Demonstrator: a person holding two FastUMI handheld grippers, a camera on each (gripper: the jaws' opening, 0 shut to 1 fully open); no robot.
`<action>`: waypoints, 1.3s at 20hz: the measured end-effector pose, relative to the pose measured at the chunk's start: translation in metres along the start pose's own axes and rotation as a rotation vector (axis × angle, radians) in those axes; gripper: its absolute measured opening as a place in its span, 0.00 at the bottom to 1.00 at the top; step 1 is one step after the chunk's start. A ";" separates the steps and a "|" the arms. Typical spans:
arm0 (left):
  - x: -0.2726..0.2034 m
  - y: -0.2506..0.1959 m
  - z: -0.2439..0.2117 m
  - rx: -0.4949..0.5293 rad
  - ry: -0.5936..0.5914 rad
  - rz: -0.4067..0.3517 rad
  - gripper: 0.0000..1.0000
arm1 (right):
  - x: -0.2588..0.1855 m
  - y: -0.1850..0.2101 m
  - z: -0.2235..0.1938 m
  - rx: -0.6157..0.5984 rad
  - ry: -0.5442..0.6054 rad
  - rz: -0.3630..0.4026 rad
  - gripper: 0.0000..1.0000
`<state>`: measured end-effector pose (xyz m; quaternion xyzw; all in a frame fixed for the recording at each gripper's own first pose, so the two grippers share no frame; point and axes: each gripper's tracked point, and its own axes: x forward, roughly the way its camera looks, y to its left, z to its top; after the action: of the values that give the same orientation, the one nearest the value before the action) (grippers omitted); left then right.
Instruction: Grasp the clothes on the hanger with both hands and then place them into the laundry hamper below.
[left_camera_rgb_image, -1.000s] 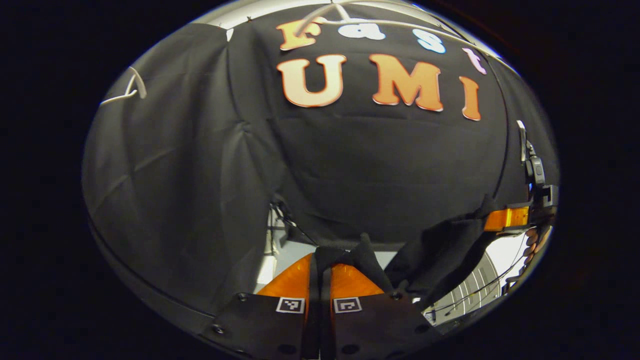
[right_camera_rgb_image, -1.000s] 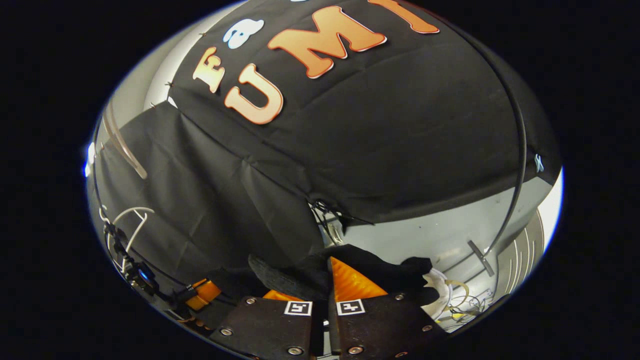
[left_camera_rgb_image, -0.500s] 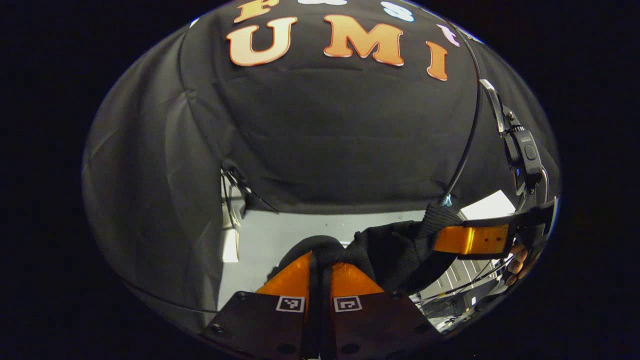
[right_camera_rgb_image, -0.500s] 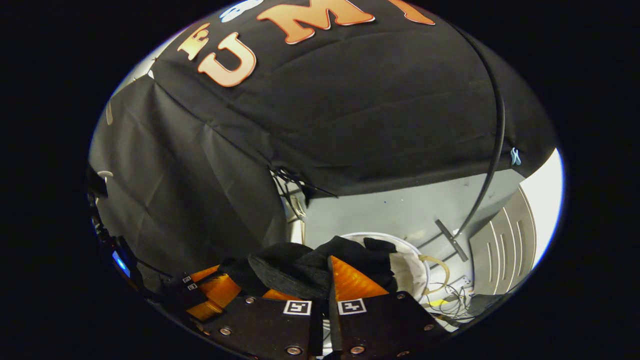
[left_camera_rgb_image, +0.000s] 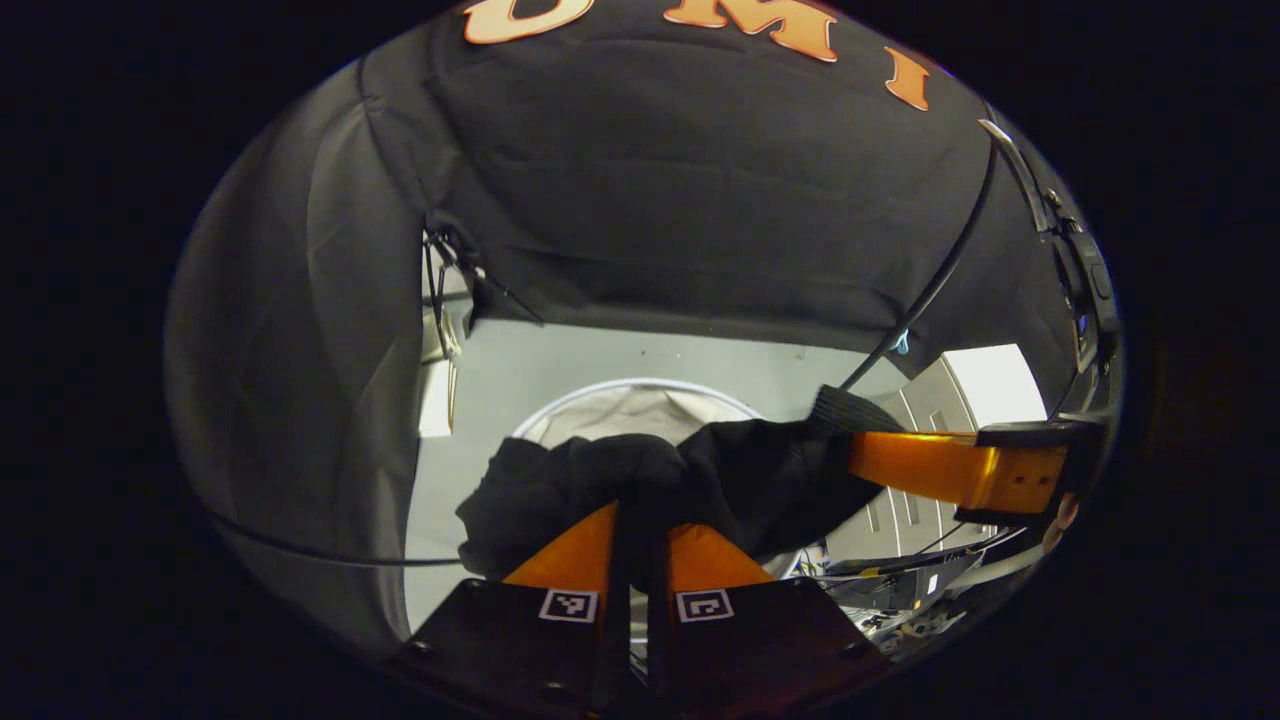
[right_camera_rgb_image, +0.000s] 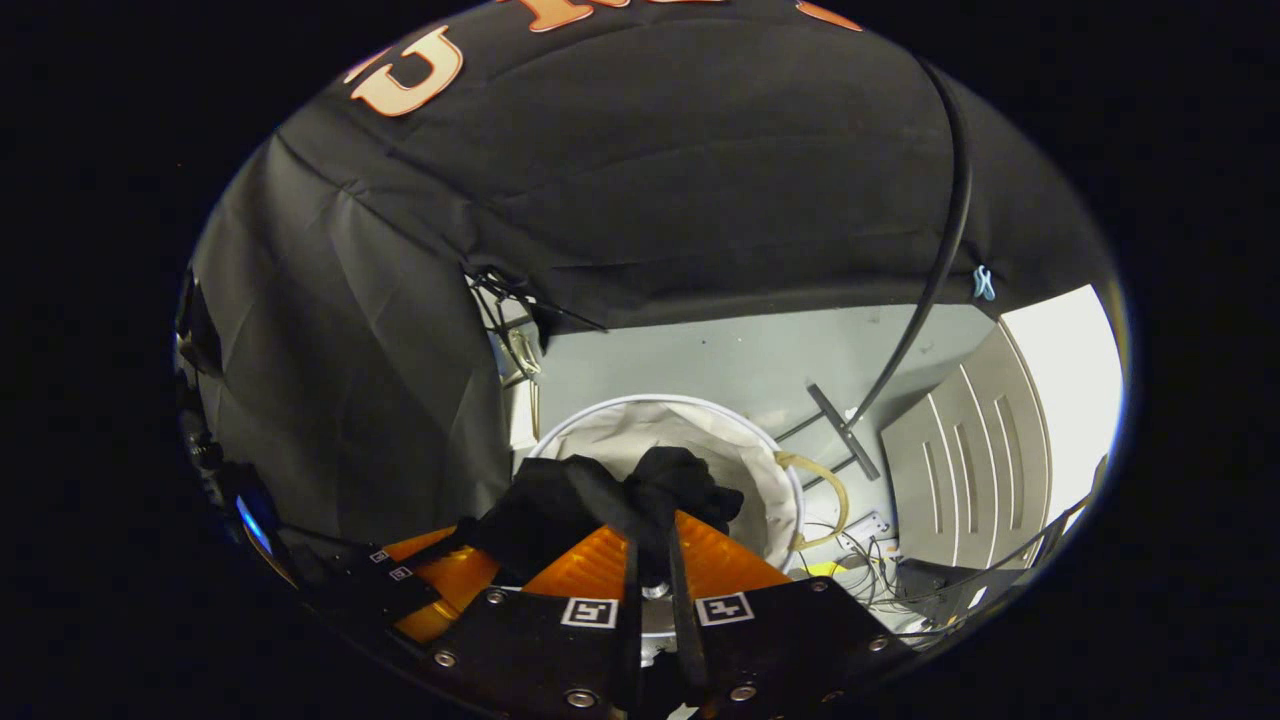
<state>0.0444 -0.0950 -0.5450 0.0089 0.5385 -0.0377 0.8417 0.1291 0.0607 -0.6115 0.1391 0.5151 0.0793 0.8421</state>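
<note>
My left gripper (left_camera_rgb_image: 638, 520) is clenched on the black garment (left_camera_rgb_image: 640, 475); the cloth stretches across, held above the white laundry hamper (right_camera_rgb_image: 760, 450); my right gripper (right_camera_rgb_image: 650, 545) is clamped on the garment's other end, above the hamper's rim.

Each hand-held gripper (left_camera_rgb_image: 637, 520) (right_camera_rgb_image: 650, 545) bears two square black-and-white markers.

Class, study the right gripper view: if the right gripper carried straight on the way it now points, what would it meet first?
Beyond the black garment pinched in the right gripper, the line seems to lead into the white laundry hamper, probably its pale lining first. Depth is unclear in this fisheye picture.
</note>
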 end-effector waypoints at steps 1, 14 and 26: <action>0.003 0.002 -0.010 -0.016 0.020 -0.002 0.15 | 0.000 0.002 0.001 0.012 -0.004 0.012 0.16; -0.045 0.040 -0.005 -0.049 -0.030 0.069 0.95 | -0.038 0.003 -0.005 -0.049 -0.048 -0.058 0.85; -0.227 0.104 0.109 0.020 -0.442 0.228 0.99 | -0.225 0.012 0.062 -0.128 -0.389 -0.220 0.94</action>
<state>0.0560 0.0147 -0.2956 0.0693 0.3363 0.0511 0.9378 0.0820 0.0004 -0.3908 0.0411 0.3489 -0.0090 0.9362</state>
